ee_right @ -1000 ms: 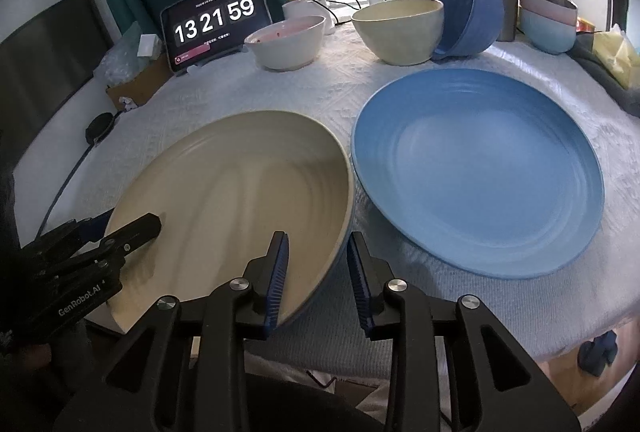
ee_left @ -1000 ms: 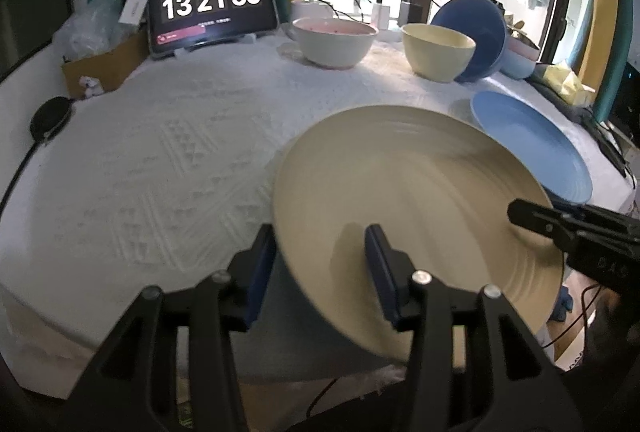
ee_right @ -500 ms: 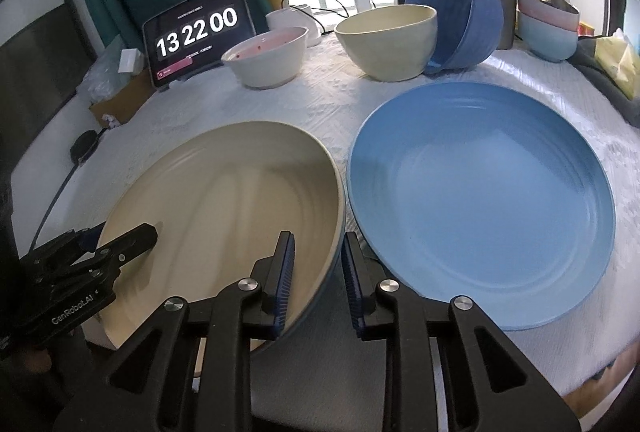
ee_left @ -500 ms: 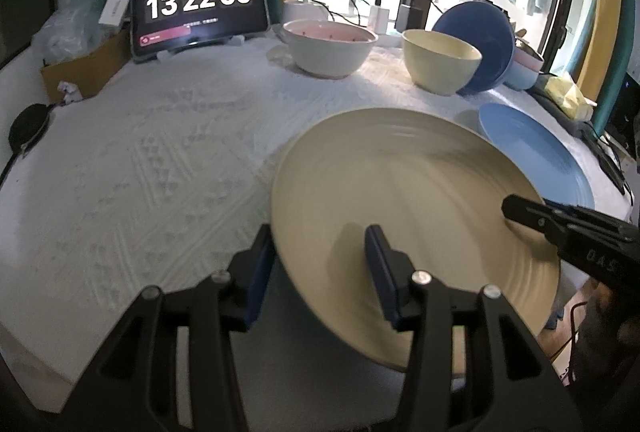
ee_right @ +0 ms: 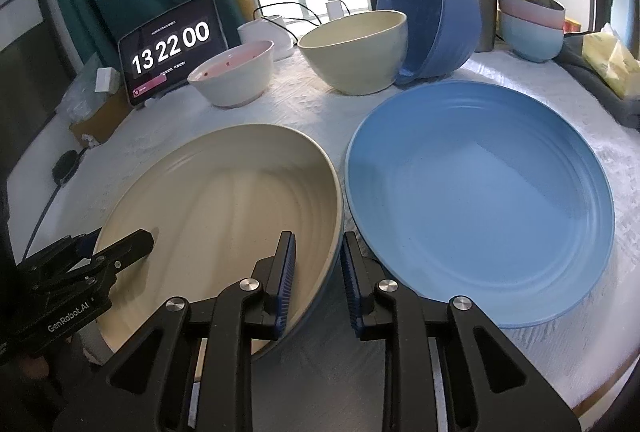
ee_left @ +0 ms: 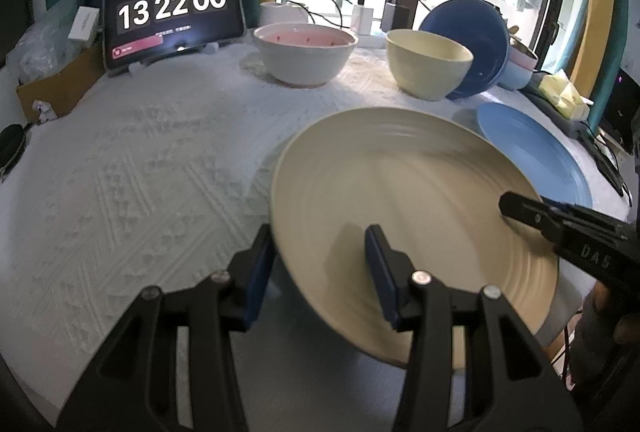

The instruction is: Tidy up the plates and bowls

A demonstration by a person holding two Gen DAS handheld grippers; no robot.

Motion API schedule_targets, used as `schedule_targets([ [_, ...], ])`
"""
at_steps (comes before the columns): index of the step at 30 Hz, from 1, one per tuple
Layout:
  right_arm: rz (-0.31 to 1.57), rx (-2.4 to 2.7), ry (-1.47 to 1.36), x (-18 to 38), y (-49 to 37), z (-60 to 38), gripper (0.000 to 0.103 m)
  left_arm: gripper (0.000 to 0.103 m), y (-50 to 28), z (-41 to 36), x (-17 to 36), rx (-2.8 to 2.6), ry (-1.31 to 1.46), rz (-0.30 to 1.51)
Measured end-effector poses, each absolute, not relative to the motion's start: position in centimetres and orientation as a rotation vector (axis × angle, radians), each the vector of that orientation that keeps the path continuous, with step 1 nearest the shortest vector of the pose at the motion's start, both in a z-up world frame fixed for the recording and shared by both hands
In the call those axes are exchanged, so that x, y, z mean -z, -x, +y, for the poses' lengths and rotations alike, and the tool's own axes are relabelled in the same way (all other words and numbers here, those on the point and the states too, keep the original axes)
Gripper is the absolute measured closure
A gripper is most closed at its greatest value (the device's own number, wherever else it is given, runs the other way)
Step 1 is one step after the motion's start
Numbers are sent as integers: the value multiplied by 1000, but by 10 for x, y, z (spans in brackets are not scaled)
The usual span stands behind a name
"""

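- Left claw point(ee_left: 320, 256) grips the cream plate's point(ee_left: 408, 200) near rim.
- Right claw point(ee_right: 316, 264), just narrowed, clamps its other edge, beside the blue plate point(ee_right: 480, 200) on the bench point(ee_left: 120, 168).

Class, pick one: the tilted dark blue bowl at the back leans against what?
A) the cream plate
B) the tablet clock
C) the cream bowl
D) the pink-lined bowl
C: the dark blue bowl lies on its side, its rim against the cream bowl.
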State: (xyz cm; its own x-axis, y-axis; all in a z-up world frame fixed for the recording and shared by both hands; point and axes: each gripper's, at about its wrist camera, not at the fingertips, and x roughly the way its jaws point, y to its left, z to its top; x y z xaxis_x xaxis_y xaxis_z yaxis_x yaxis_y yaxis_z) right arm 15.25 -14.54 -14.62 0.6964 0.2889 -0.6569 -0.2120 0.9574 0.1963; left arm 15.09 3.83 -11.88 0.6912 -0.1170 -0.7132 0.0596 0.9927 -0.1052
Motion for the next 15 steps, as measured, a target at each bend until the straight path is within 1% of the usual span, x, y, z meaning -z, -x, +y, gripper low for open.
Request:
schedule_targets([
  [5,751,-272,-131,146,-155,-151,78,55,-154,39,117,98,86,818],
  [15,742,-289,-175,142,-148,-163,75,54,-133,37,97,39,81,723],
])
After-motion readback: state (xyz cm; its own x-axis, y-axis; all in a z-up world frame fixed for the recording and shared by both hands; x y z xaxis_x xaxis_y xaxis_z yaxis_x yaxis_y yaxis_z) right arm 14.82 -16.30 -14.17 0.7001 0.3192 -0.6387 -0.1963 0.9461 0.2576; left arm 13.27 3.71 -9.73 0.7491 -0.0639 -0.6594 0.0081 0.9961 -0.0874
